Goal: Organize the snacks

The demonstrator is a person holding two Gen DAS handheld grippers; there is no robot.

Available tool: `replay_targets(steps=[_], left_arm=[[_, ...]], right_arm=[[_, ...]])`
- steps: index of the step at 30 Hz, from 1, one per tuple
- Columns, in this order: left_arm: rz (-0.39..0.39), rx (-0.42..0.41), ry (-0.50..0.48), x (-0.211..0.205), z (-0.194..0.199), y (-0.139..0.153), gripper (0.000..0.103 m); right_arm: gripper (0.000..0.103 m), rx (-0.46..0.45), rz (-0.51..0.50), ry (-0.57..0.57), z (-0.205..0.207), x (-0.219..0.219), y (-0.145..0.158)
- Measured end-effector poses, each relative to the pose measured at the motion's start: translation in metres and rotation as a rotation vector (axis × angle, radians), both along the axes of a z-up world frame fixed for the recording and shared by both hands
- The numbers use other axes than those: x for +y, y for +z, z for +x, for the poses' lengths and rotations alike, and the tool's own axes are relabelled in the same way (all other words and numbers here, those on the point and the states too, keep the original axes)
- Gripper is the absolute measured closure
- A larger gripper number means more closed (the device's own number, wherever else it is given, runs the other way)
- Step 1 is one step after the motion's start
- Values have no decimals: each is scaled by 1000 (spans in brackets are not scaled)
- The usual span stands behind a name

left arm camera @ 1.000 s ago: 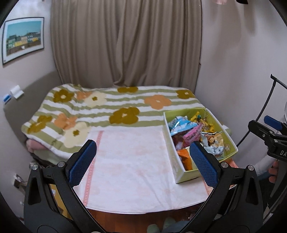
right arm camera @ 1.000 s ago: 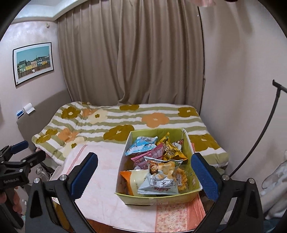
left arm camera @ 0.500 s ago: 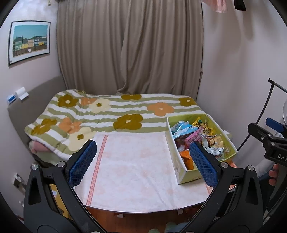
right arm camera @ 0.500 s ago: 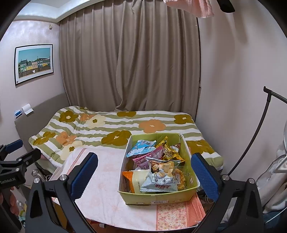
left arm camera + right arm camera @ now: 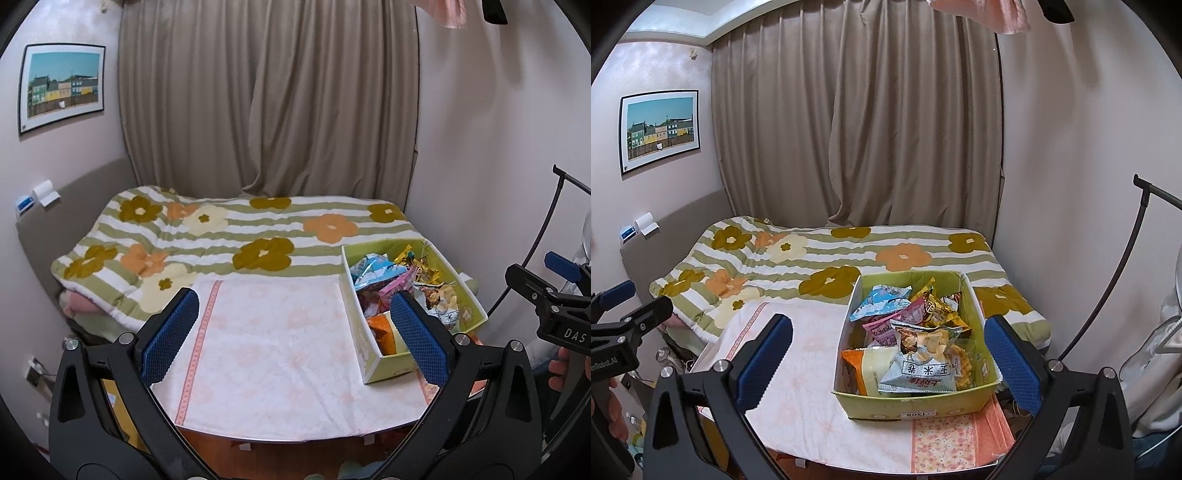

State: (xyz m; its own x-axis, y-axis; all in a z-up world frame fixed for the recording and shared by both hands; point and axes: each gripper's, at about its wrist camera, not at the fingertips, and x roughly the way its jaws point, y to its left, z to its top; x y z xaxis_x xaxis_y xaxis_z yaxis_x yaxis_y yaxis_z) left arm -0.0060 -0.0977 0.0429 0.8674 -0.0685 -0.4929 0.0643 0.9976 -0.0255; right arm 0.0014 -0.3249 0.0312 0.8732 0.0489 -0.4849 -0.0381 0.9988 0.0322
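Observation:
A green cardboard box (image 5: 882, 406) full of snack packets stands on the right part of a table with a pale pink cloth (image 5: 273, 343); it also shows in the left wrist view (image 5: 373, 354). Among the packets are a silver corn snack bag (image 5: 919, 365), a blue packet (image 5: 881, 301) and an orange bag (image 5: 380, 328). My left gripper (image 5: 295, 336) is open and empty above the bare cloth, left of the box. My right gripper (image 5: 888, 360) is open and empty, held back from the table with the box between its jaws in view.
A bed with a striped flower quilt (image 5: 229, 236) lies right behind the table. Curtains (image 5: 857, 129) hang behind it. A black stand pole (image 5: 1115, 280) leans at the right wall. The table's near edge (image 5: 295, 439) is curved.
Both grippers have pulled back and risen a little, so the table and box look smaller and more wall shows. Both stay open. The box has not moved.

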Motion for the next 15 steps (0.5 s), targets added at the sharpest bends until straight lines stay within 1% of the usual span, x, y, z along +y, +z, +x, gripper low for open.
replay_targets(steps=[15], left_arm=[[-5, 7, -7, 0, 6, -2, 0]], right_arm=[[0, 9, -3, -3, 1, -1, -1]])
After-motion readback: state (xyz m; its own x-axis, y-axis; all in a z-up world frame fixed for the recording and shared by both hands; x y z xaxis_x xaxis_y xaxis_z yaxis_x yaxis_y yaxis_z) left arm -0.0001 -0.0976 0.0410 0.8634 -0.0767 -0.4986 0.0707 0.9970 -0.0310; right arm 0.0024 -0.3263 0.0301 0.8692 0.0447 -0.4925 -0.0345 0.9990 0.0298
